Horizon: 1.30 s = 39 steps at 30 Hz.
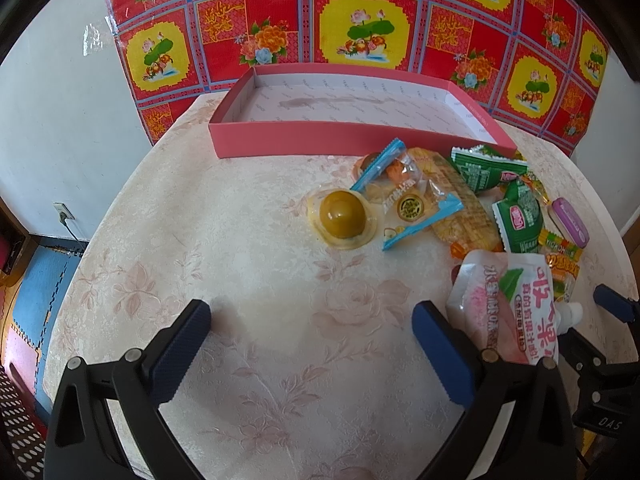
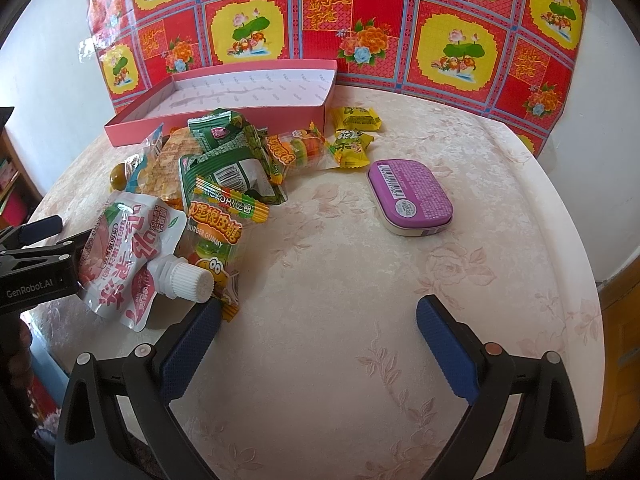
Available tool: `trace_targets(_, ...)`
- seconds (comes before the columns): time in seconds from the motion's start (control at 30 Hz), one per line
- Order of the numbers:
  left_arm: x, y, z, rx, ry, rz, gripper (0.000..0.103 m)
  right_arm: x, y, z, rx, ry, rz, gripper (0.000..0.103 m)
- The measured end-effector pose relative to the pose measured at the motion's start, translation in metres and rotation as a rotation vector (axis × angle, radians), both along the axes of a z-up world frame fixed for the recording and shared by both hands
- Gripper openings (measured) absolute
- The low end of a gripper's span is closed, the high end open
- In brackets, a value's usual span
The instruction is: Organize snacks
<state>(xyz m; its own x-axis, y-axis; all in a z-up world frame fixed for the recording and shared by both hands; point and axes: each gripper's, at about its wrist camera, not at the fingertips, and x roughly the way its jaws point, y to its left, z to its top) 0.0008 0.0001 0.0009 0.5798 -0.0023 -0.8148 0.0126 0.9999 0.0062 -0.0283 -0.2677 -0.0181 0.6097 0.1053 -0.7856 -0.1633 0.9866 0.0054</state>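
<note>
A pink shallow box (image 1: pixel 288 138) (image 2: pixel 224 116) stands empty at the table's far side. In front of it lies a heap of snacks: a brown jelly cup (image 1: pixel 344 216), blue-edged packets (image 1: pixel 416 204), green packets (image 1: pixel 520 216) (image 2: pixel 228 160), a burger gummy bag (image 2: pixel 216 232), yellow candies (image 2: pixel 354 136) and a purple tin (image 2: pixel 412 196). A pink-and-white spouted drink pouch (image 1: pixel 508 308) (image 2: pixel 132 260) lies nearest. My left gripper (image 1: pixel 312 326) is open over bare table, left of the pouch. My right gripper (image 2: pixel 318 324) is open, its left finger beside the pouch's cap.
The round table (image 1: pixel 224 264) wears a pale floral cloth, bare on the left and at the front. A red and yellow flowered sheet (image 1: pixel 360 20) hangs behind. Foam floor mats (image 1: pixel 36 292) lie below the left edge.
</note>
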Motion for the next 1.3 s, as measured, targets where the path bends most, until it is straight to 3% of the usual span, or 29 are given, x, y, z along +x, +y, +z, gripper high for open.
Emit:
trace_targets(0.3,0.004,0.0,0.001,0.0,0.024,-0.033,0.101,-0.001,-0.007,0.005,0.03,-0.008,-0.014,0.095)
trace_targets(0.6,0.004,0.006,0.007,-0.004,0.046,-0.044,0.09,-0.003,-0.008,0.012,0.054,-0.043,0.0,0.088)
trace_targets(0.77,0.007,0.01,0.018,-0.039,0.029,-0.045,0.088,0.003,-0.012,0.021,0.083,-0.056,0.009,0.088)
trace_targets(1.0,0.03,-0.001,0.027,-0.029,0.002,-0.073,0.085,0.023,-0.025,0.028,0.101,-0.05,-0.021,0.087)
trace_targets(1.1,0.039,-0.003,0.028,-0.018,-0.01,-0.069,0.077,0.033,-0.033,0.029,0.089,-0.039,-0.037,0.083)
trace_targets(1.17,0.043,-0.002,0.027,-0.021,-0.01,-0.053,0.066,0.04,-0.04,0.03,0.088,-0.033,-0.052,0.082)
trace_targets(1.3,0.048,0.004,0.022,-0.04,0.004,-0.038,0.062,0.054,-0.05,0.028,0.072,-0.014,-0.068,0.081)
